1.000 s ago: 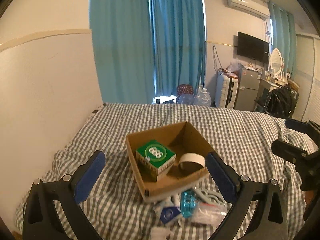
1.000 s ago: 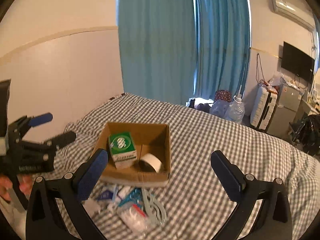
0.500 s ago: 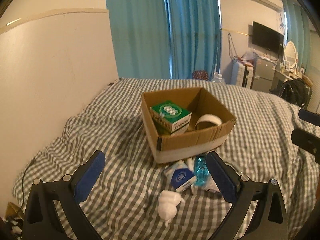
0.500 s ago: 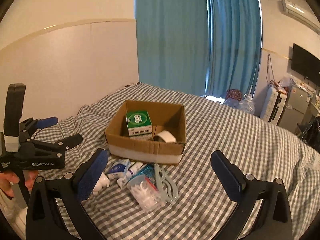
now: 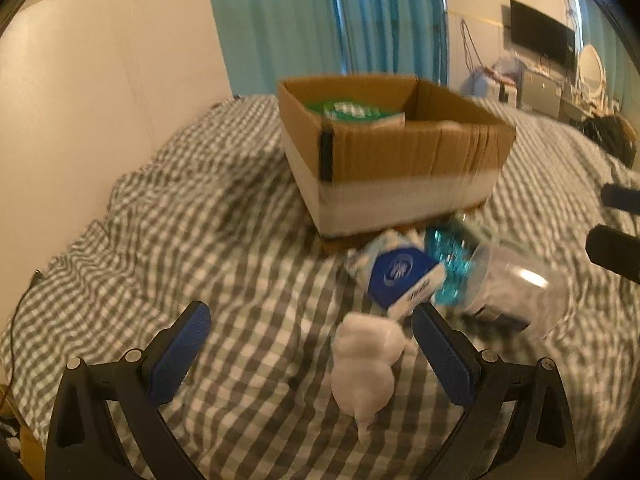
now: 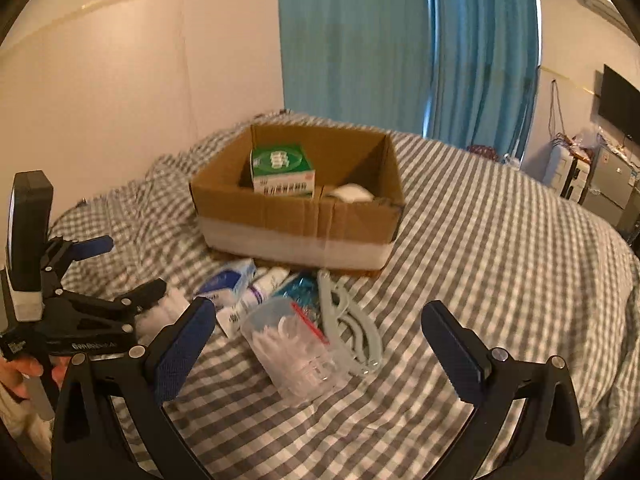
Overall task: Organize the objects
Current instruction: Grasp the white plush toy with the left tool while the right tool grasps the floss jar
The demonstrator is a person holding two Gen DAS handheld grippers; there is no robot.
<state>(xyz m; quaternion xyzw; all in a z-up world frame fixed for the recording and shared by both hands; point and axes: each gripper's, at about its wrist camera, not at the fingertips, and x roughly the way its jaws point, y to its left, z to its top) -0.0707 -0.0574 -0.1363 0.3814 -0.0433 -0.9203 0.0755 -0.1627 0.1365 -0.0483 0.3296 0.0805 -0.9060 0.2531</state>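
A cardboard box (image 5: pixel 400 152) (image 6: pixel 296 216) sits on the checked bed, holding a green box (image 6: pixel 282 168) and a white tape roll (image 6: pixel 348 193). In front of it lie a white wad (image 5: pixel 366 364), a blue-white packet (image 5: pixel 402 278) (image 6: pixel 226 280), a tube (image 6: pixel 256 294), a clear plastic jar of floss picks (image 6: pixel 296 350) (image 5: pixel 512 284) and grey hangers (image 6: pixel 352 328). My left gripper (image 5: pixel 316 354) is open, low over the wad, which lies between its fingers nearer the right one. My right gripper (image 6: pixel 320 348) is open above the jar and hangers.
A cream wall (image 5: pixel 100 92) runs along the bed's left side, blue curtains (image 6: pixel 400 48) behind. A TV (image 5: pixel 540 36), fridge and luggage stand far right. The checked bedding (image 6: pixel 500 248) stretches right of the box.
Both grippers have come down and forward toward the pile in front of the box. The white wad now lies between the left fingers. Both stay open.
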